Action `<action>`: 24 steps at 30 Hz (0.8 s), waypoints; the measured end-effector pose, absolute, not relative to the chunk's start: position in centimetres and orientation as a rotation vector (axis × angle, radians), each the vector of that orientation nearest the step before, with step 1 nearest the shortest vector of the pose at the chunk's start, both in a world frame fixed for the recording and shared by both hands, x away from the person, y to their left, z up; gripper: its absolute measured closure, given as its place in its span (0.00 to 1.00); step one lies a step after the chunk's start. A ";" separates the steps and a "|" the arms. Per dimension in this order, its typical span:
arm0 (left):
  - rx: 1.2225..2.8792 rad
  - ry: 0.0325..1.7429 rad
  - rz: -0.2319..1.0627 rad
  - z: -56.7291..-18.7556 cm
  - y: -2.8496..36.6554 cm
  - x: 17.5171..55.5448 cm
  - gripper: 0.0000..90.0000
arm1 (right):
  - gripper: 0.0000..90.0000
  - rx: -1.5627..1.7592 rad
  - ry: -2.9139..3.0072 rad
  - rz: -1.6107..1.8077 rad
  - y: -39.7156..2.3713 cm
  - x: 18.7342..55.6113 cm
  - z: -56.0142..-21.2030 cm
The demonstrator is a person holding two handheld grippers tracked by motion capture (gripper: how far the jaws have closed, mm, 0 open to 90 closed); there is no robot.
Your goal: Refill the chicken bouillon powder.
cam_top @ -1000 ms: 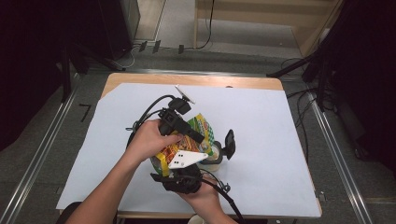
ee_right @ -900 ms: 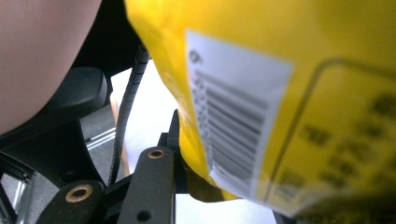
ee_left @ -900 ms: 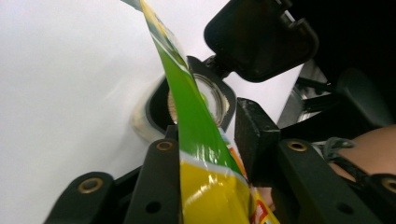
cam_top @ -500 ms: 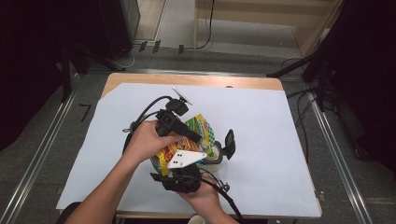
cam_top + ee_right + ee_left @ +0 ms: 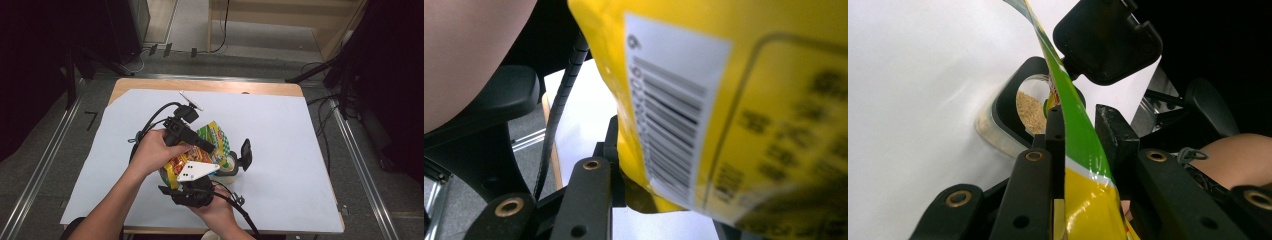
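Hand-held gripper, right [image 5: 192, 172], at lower centre of the high view, clamps the yellow end of the snack bag [image 5: 200, 150]; the left hand-held gripper [image 5: 1080, 132] pinches its green edge, jaws having just been closing. On the white-covered counter [image 5: 280, 150] a small jar [image 5: 1030, 107] already holds crumbs, lid [image 5: 245, 152] open; I judge pouring under way, not finished.

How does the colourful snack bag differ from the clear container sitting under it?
The snack bag is soft, bright yellow, green and orange foil; the container is clear, stiff and round with a dark rim. The bag is lifted off the table, pinched by the left gripper and the right gripper; the container rests on the white sheet. The bag bears a barcode; the container shows brownish crumbs inside. Both sit close together at the table's near side.
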State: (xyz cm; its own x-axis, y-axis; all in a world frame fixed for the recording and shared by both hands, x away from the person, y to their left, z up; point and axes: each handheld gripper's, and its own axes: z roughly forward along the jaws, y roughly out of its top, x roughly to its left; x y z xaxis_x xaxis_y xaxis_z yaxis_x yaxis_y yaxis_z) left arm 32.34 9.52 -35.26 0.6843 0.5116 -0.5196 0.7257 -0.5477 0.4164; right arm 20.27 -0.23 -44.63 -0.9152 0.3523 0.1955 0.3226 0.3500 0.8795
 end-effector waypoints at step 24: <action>2.270 0.968 -0.479 -35.8 9.5 32.8 0.83 | 0.79 0.673 2.582 1.682 -0.3 20.6 -44.8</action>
State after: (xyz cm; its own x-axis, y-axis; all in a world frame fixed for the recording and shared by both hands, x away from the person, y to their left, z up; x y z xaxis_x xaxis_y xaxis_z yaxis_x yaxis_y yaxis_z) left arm 32.80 9.53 -35.80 0.6659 0.5171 -0.5378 0.7412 -0.5408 0.3977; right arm 20.58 -0.33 -44.80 -0.9088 0.3427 0.2378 0.3560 0.3401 0.8704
